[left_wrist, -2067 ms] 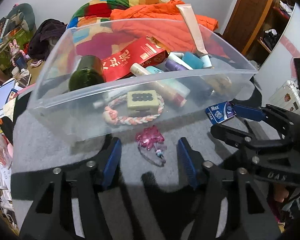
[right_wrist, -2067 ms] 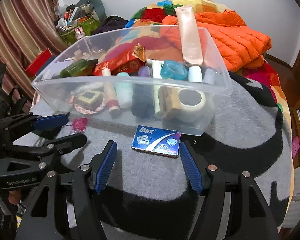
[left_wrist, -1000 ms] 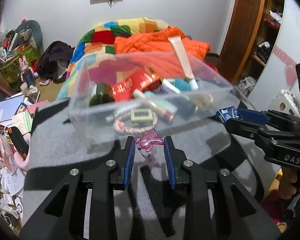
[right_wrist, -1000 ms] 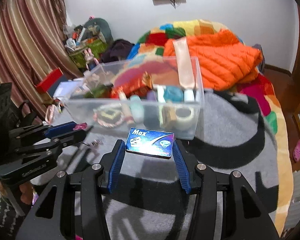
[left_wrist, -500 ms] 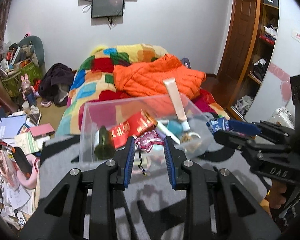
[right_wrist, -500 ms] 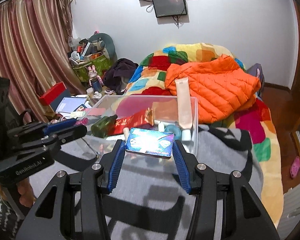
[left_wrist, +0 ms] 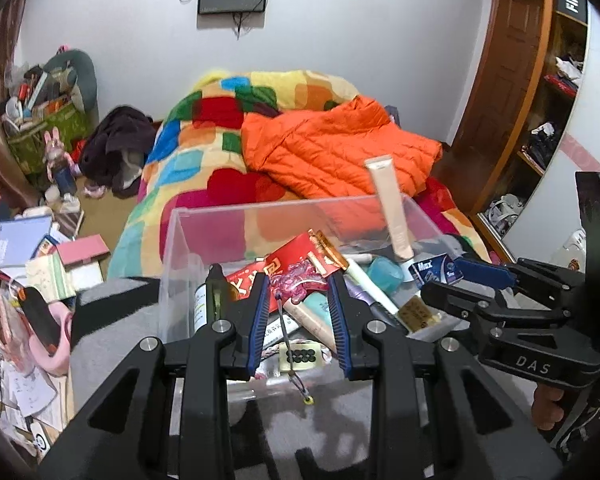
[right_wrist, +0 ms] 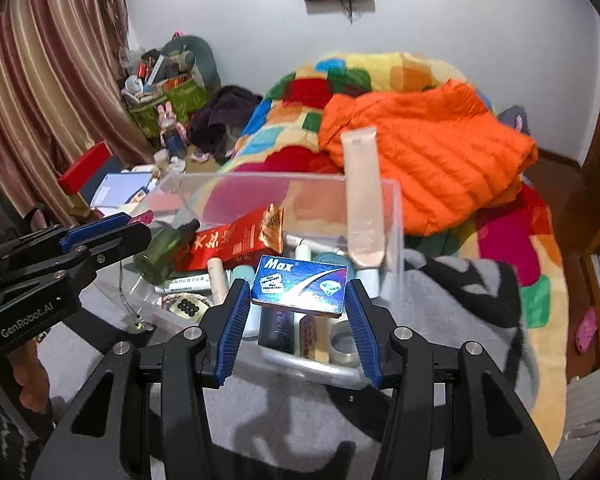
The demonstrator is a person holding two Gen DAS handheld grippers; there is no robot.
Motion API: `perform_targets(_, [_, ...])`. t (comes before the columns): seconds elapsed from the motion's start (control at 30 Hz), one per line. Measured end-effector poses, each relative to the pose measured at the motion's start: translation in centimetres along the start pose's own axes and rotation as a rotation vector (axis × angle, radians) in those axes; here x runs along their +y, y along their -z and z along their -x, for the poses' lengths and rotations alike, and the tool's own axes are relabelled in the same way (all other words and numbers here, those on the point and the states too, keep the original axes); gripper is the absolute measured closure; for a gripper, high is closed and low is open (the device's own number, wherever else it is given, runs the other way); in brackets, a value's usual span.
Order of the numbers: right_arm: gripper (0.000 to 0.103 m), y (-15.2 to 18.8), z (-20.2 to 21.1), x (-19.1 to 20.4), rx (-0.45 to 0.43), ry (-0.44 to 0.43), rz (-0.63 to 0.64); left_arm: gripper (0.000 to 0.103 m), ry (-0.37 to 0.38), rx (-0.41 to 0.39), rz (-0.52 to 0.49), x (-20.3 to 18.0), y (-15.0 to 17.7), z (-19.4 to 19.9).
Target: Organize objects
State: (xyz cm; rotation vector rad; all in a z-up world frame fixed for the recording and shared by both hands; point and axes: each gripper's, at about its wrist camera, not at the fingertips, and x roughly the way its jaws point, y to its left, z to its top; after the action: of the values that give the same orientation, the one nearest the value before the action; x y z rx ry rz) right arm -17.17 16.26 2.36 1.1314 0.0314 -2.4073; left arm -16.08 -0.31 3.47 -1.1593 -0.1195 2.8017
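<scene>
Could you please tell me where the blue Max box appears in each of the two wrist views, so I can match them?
Left wrist view: the blue Max box sits right of centre, clamped in the right gripper over the clear bin.
Right wrist view: the box is at centre, between that gripper's pads.
Shared landmark: the tall beige tube leaning on the bin's far wall.

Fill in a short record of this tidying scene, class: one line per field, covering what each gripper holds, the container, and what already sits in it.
left gripper: shut on pink charm, its cord dangling below
right gripper: shut on blue Max box
container: clear plastic bin on grey blanket
in the bin: red box, green bottle, beige tube leaning upright, tape roll
position: both held items hover over the bin
</scene>
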Motion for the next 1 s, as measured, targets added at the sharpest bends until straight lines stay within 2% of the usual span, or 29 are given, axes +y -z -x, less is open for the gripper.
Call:
perform_targets(0.17, [0.057, 0.3, -1.6, 0.1, 0.036, 0.007, 0.011, 0.074, 0.01, 0.053, 0.017, 0.6, 0.5, -2.0])
perform_targets(0.43, [0.057, 0.2, -2.3, 0.5, 0.059, 0.005, 0.027, 0.072, 0.043, 0.083, 0.023, 0.5, 0.7, -2.5])
perform_targets(0.53, [0.057, 0.2, -1.7, 0.6, 0.054, -0.008, 0.027, 0.068, 0.045, 0.067, 0.024, 0.4, 0.9, -1.8])
perform_targets(0.77, [0.055, 0.7, 1.0, 1.6, -0.003, -0.002, 0.059, 0.067, 0.047, 0.023, 0.015, 0.3, 1.7, 0.7])
perform_targets(0.87, [0.055, 1.2, 2.5, 1.9, -0.038, -0.004, 0.071, 0.059, 0.035, -0.008, -0.002, 0.0, 2.4, 1.9])
perform_targets(0.93, [0.046, 1.5, 3.5, 2.0, -0.062, -0.005, 0.075, 0.047, 0.021, -0.051, -0.02, -0.4, 3.1, 3.2])
perform_targets(1.0, [0.04, 1.8, 4.5, 2.1, -0.095, -0.002, 0.074, 0.04, 0.002, -0.089, -0.038, -0.7, 3.6, 4.2])
